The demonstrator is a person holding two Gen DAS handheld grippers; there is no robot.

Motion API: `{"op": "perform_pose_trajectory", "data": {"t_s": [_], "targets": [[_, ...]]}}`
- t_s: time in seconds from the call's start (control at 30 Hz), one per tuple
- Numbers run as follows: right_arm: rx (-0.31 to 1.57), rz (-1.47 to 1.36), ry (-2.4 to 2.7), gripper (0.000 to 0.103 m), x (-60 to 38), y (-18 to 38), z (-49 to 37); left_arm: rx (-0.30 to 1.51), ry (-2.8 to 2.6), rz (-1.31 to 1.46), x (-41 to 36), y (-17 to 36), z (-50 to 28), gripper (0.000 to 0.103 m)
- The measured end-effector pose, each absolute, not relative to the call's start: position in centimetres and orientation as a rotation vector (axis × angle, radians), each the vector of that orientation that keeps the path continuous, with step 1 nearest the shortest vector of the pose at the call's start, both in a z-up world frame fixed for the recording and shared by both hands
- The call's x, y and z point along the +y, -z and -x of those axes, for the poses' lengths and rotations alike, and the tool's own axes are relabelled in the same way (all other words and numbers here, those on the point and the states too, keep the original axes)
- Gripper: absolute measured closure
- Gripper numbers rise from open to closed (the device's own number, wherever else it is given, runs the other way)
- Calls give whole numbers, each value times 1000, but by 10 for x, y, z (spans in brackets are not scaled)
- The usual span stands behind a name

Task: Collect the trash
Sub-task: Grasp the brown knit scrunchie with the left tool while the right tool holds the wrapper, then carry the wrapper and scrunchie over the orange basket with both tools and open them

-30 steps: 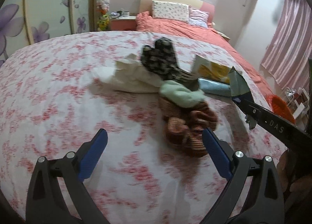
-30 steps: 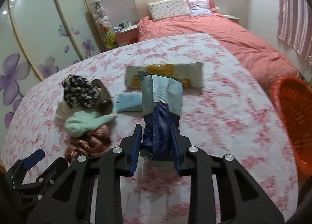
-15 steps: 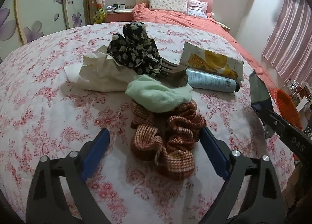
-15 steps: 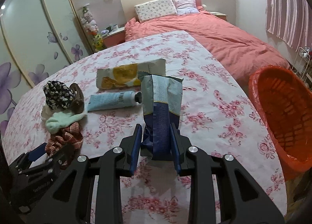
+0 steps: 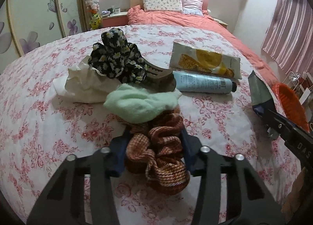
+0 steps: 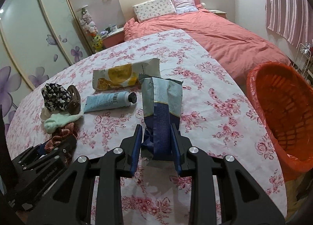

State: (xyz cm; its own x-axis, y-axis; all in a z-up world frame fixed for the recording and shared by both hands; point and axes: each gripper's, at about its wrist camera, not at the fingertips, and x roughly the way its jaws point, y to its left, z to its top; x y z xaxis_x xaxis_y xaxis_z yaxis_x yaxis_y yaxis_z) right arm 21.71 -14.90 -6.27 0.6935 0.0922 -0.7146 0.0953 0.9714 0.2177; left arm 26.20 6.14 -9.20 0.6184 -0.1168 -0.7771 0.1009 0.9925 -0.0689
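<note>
On the floral-covered desk point(image 6: 225, 107), nearest, the left hand-held gripper point(image 5: 154, 146) is closing around an orange scrunchie point(image 5: 160, 158) – pads look touching – while the right hand-held gripper point(image 6: 156, 142) is clamped on a blue wrapper point(image 6: 162, 107). Next, probably: carry it to the orange basket point(image 6: 283, 107) beyond.

Dim pinkish indoor light, strong fisheye edge warping.
</note>
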Motion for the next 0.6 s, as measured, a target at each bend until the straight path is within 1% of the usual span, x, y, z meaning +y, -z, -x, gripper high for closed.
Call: {"op": "perform_pose_trajectory", "data": {"t_s": [0.03, 0.17, 0.6], "targets": [[805, -247, 3, 74, -150, 61, -216, 890, 136, 29, 63, 89, -261, 62], [785, -251, 7, 74, -154, 54, -212, 867, 153, 32, 67, 78, -253, 65], [696, -246, 3, 74, -156, 18, -188, 751, 176, 55, 72, 21, -225, 66]]}}
